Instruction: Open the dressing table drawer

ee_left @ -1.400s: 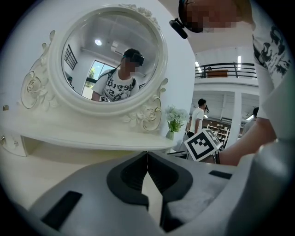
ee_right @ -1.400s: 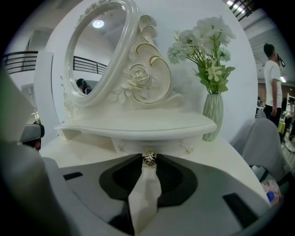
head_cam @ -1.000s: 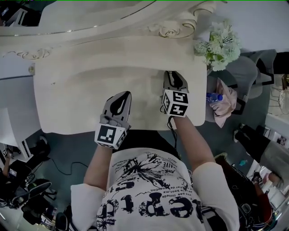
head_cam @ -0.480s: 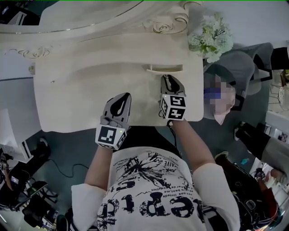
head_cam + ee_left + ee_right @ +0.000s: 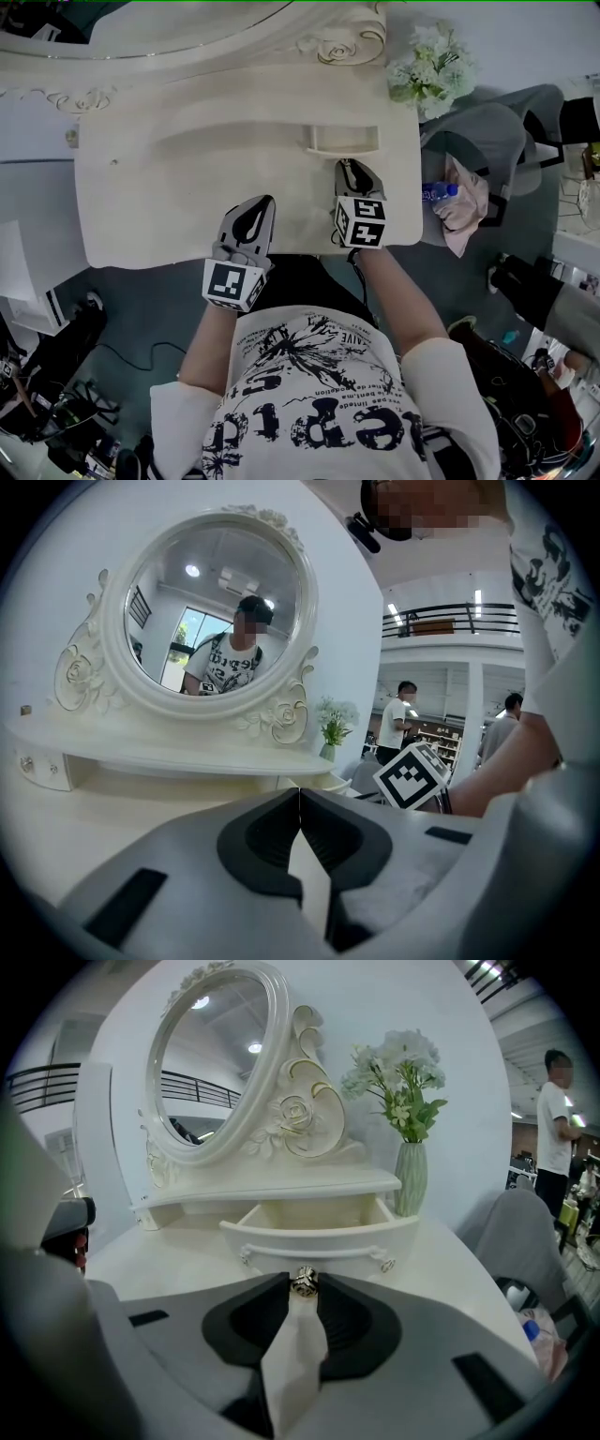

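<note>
The cream dressing table (image 5: 159, 202) fills the upper part of the head view. Its small drawer (image 5: 343, 139) stands pulled out from under the shelf at the back right; in the right gripper view the drawer (image 5: 319, 1227) shows its empty inside. My right gripper (image 5: 304, 1284) is shut on the drawer's small metal knob (image 5: 304, 1280). In the head view the right gripper (image 5: 351, 169) sits just in front of the drawer. My left gripper (image 5: 259, 202) hovers over the table's front edge, shut with nothing in it; its jaws meet in the left gripper view (image 5: 299, 795).
An oval mirror (image 5: 214, 611) in a carved frame rises behind the table. A vase of white flowers (image 5: 429, 67) stands at the back right corner. A grey chair (image 5: 487, 141) with a pink cloth and a bottle is to the right. People stand in the background.
The drawer has slid out from under the shelf toward me, with my right gripper drawing back on its knob. My left gripper shifted slightly along the table's front.
</note>
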